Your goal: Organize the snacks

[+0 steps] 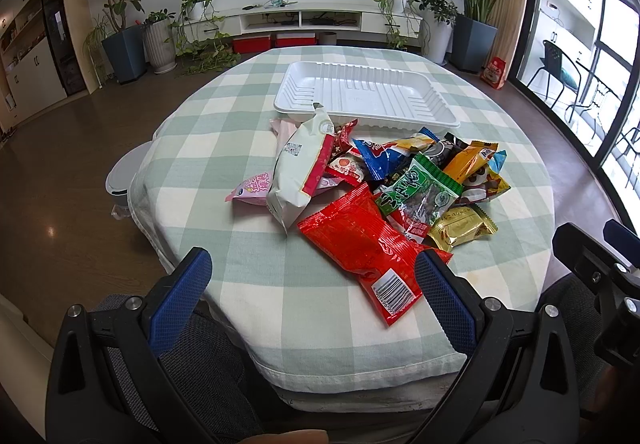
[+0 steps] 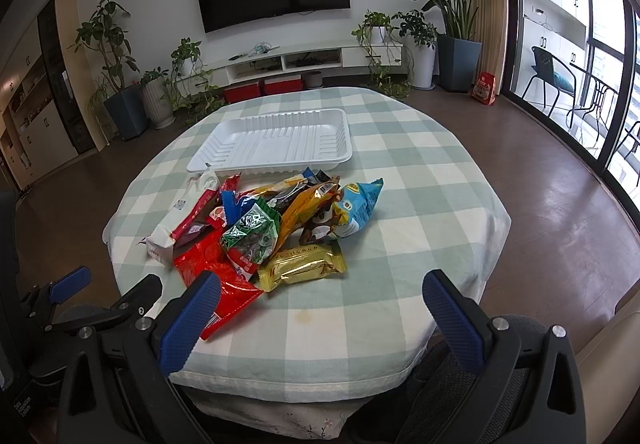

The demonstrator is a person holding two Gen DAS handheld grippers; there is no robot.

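Both grippers hover at the near edge of the table, level and pointing forward over the cloth, each with its jaws spread wide and nothing between them. Left gripper (image 1: 312, 296): blue ribbed pads (image 1: 182, 304) flank the near end of the red packet without touching it. Right gripper (image 2: 320, 318): its fingers frame a bare patch of cloth just to the right of the snack pile; the left gripper's tips (image 2: 72, 286) appear beside it at lower left.

Round table (image 1: 248, 116), draped in a green-and-white checked cloth, fills the centre of both views. White ribbed plastic tray (image 1: 368, 94) lies on the far half, holding nothing. Snack pile (image 1: 384, 180) lies loose on the cloth just in front of the tray, its far wrappers touching the tray's near rim.

Largest item: red packet (image 1: 360, 244), flat, barcode end nearest the left gripper. White packet (image 1: 300, 168) with a red edge leans at the pile's left, partly over a pink packet (image 1: 250, 190). Green packet (image 1: 420, 196) rests on top at centre. Gold packet (image 2: 302, 268) lies at the near right corner. Blue packet (image 2: 360, 208) sits at the far right in the right wrist view.
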